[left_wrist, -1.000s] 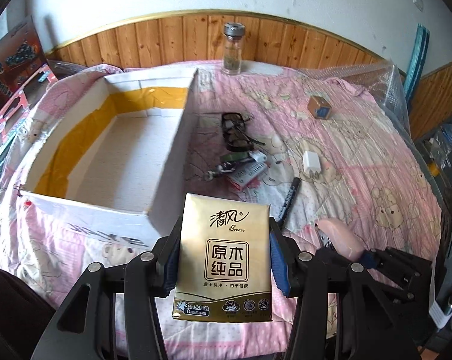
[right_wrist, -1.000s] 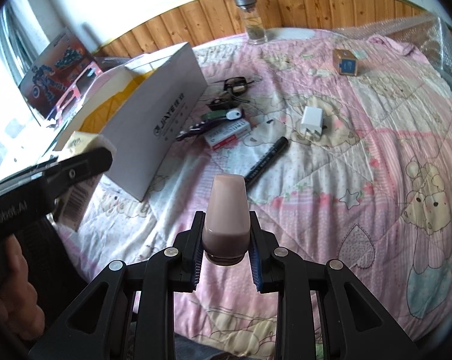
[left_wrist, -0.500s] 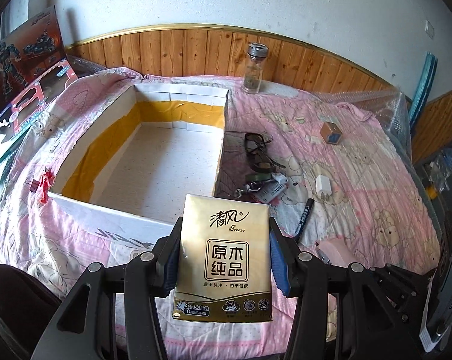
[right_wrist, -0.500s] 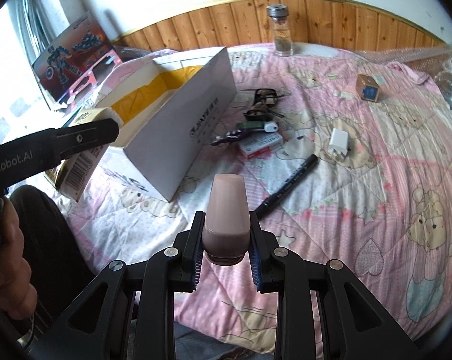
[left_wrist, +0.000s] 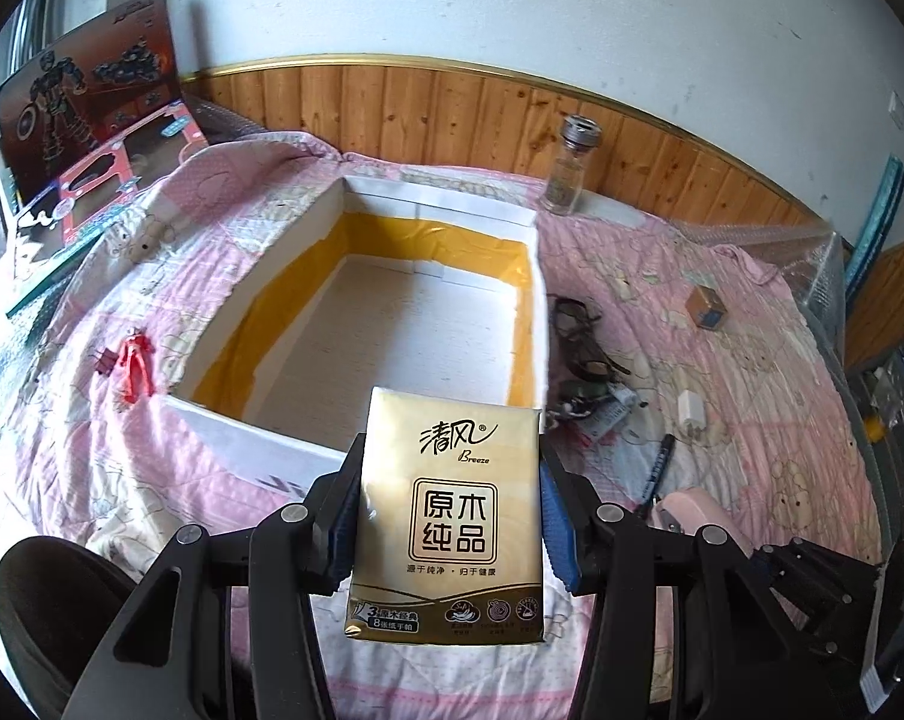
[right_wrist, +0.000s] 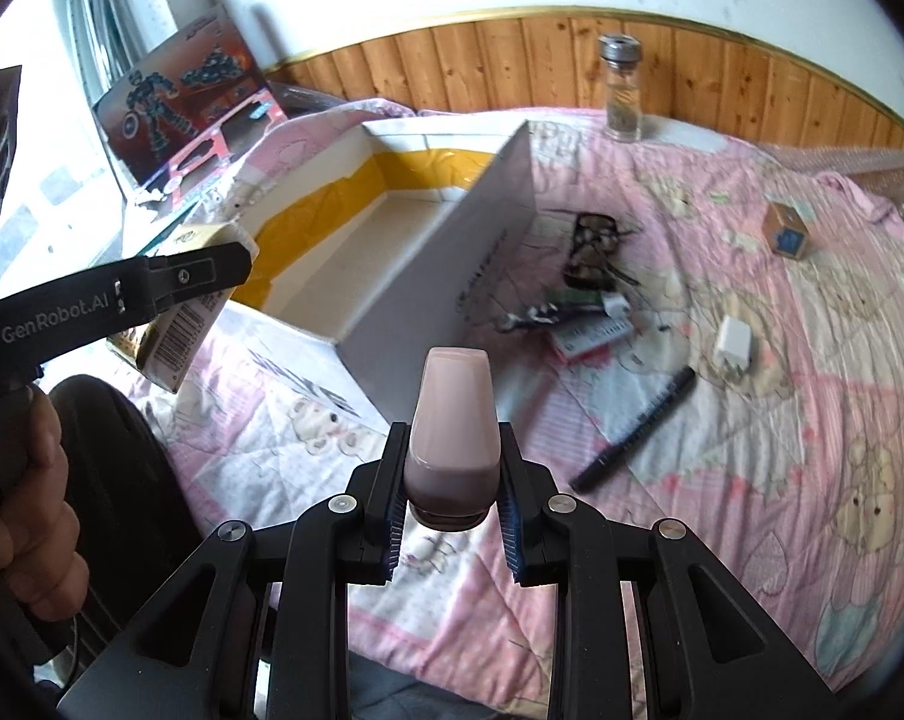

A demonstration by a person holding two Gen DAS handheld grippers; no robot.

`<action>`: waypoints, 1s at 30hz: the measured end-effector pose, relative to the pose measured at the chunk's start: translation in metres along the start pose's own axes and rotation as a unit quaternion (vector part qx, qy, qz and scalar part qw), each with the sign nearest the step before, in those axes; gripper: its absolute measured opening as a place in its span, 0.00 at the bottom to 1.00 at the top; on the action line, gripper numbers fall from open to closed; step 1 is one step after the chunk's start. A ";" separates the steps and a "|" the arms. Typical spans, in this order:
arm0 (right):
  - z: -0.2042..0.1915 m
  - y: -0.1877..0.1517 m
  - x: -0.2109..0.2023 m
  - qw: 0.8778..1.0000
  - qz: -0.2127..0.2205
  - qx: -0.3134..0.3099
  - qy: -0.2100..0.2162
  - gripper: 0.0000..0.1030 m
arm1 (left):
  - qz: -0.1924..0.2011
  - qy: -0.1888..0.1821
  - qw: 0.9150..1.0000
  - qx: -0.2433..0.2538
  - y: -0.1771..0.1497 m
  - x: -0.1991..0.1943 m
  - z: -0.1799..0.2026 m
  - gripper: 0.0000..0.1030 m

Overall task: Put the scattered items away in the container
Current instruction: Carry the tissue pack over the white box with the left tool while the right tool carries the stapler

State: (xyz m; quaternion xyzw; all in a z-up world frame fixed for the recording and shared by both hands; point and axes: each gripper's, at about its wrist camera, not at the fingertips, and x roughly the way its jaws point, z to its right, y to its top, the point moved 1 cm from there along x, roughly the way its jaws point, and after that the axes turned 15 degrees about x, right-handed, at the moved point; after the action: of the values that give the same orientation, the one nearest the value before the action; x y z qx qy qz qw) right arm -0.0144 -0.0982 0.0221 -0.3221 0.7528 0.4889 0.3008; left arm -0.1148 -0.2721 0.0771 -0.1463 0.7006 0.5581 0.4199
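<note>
So the biggest thing here is the pink quilt (left_wrist: 752, 372), spread under everything, and sitting on it just ahead of the left gripper (left_wrist: 449, 516) is the white box (left_wrist: 308, 252) with yellow tape lining its inside walls, nothing in it. The left gripper's jaws are clamped on a gold tissue pack (left_wrist: 452, 516), held upright, its top edge overlapping the box's near wall in the left wrist view. Over on the right, the right gripper (right_wrist: 452, 510) has its jaws closed on a pink stapler (right_wrist: 452, 438), nose pointing forward, hanging above the quilt just off the box's near corner. Ahead and right of those jaws there's the loose stuff: a black marker (right_wrist: 638, 426) closest, then a white charger (right_wrist: 734, 342), a red-and-white little packet (right_wrist: 590, 336) beside some small bits I can't make out, and dark glasses (right_wrist: 596, 246) further up by the box's side wall. A small cardboard cube (right_wrist: 785, 231) sits well off to the right, and a glass jar (right_wrist: 623, 90) stands at the far edge by the wood panelling.
</note>
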 end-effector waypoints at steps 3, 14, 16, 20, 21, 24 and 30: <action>-0.013 0.006 0.001 1.000 0.001 -0.010 0.006 0.27 | 0.000 0.005 1.000 -0.008 0.000 -0.001 -0.013 0.50; -0.045 0.025 0.002 0.999 0.005 -0.033 0.016 0.27 | 0.005 0.002 1.000 -0.026 0.007 -0.001 -0.038 0.50; -0.049 0.029 0.003 0.999 0.005 -0.036 0.018 0.27 | 0.006 0.000 1.000 -0.028 0.009 0.000 -0.041 0.50; -0.058 0.037 0.002 0.999 0.009 -0.045 0.022 0.27 | 0.007 -0.004 0.999 -0.035 0.014 0.004 -0.049 0.50; -0.060 0.039 0.002 0.999 0.009 -0.047 0.022 0.27 | 0.007 -0.003 0.999 -0.036 0.015 0.004 -0.051 0.50; -0.067 0.045 0.003 0.998 0.011 -0.052 0.025 0.27 | 0.007 -0.007 0.999 -0.039 0.018 0.007 -0.053 0.50; -0.075 0.058 0.006 0.998 0.014 -0.059 0.027 0.27 | 0.009 -0.012 0.999 -0.038 0.025 0.013 -0.058 0.50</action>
State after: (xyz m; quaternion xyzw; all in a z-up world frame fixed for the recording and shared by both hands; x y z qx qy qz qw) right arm -0.0734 -0.1511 0.0746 -0.3419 0.7349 0.5279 0.2537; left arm -0.1640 -0.3124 0.0852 -0.1495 0.6751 0.5901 0.4169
